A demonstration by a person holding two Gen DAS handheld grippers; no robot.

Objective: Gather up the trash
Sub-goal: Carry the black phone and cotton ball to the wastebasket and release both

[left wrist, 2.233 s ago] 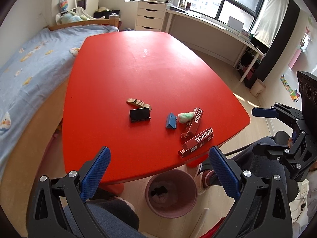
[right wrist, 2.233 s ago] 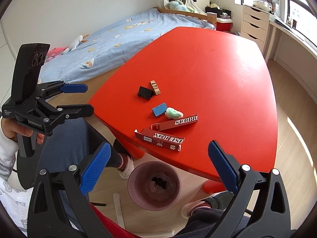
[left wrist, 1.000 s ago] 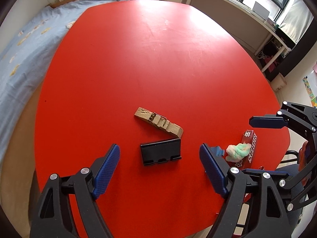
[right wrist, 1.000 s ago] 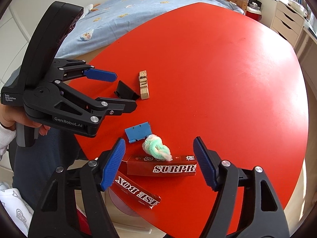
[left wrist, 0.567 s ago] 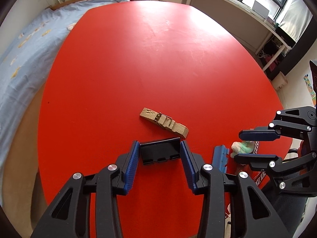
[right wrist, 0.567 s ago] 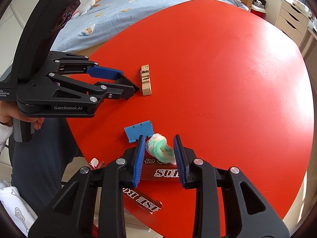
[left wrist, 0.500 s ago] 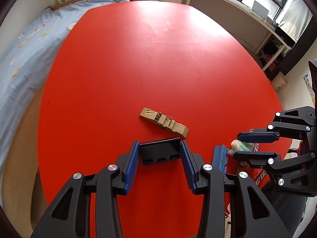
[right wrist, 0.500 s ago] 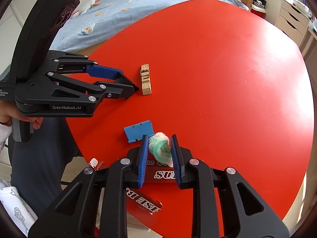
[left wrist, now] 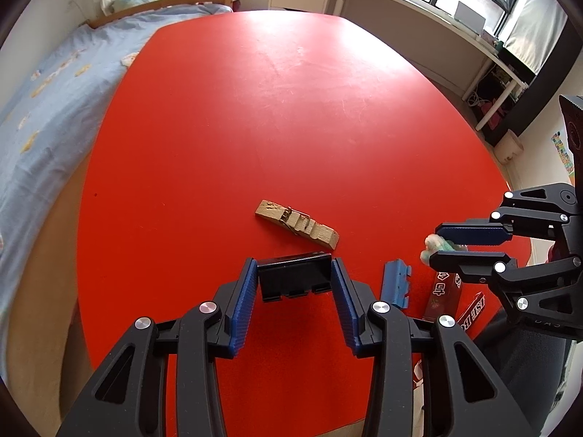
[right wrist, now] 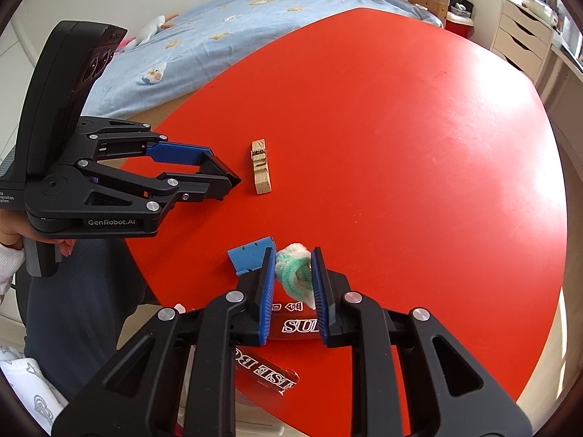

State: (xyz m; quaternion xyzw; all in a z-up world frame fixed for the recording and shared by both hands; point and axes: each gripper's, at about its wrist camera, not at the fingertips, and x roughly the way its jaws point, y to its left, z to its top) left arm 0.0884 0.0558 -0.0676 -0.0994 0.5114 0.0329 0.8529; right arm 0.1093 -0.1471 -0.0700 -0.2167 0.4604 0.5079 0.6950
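My left gripper is shut on a small black plastic piece that rests on the red table; both blue pads press its ends. In the right wrist view the left gripper shows at the left. My right gripper is shut on a green-and-white fluffy wad, which is squeezed between the pads. The left wrist view also has the right gripper and the wad. A wooden clip lies just beyond the black piece.
A blue plastic scrap lies left of the wad. Two dark red cartons sit at the table's near edge under my right gripper. A bed runs along the table's far side. A hand holds the left gripper.
Both grippers came down to the table and closed: the left on the black piece, the right on the fluffy wad. Over the last half second little has moved.
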